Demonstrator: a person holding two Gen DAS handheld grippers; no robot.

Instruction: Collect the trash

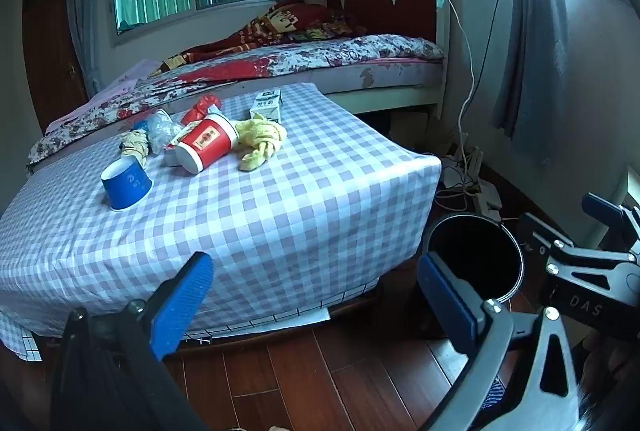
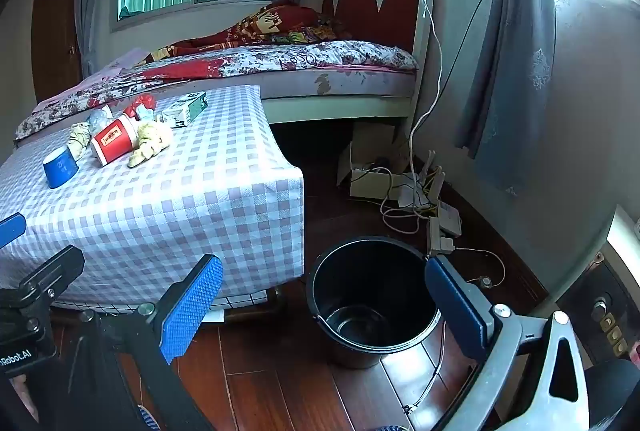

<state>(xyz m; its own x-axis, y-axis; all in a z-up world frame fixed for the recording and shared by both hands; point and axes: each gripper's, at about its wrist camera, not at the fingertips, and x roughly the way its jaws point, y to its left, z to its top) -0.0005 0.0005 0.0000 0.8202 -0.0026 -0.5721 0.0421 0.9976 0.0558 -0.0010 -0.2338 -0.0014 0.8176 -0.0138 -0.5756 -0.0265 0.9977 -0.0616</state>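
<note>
Trash lies at the far left of a table under a checked cloth (image 1: 280, 199): an upturned blue paper cup (image 1: 126, 183), a red-and-white cup (image 1: 206, 143) on its side, crumpled yellow tissue (image 1: 260, 141), a small carton (image 1: 267, 105), a clear plastic wad (image 1: 160, 127) and a red wrapper (image 1: 204, 107). The same blue cup (image 2: 60, 167), red cup (image 2: 114, 139) and carton (image 2: 186, 113) show in the right wrist view. A black bin (image 2: 372, 303) stands on the floor by the table. My left gripper (image 1: 316, 295) hangs open before the table's near edge. My right gripper (image 2: 324, 307) hangs open over the bin's near side. Both hold nothing.
A bed (image 1: 280, 67) with a floral cover runs behind the table. Cables, a power strip (image 2: 440, 231) and a cardboard box (image 2: 372, 167) clutter the floor by the wall. Grey curtains (image 2: 508, 71) hang at the right. The floor is dark red wood (image 2: 280, 391).
</note>
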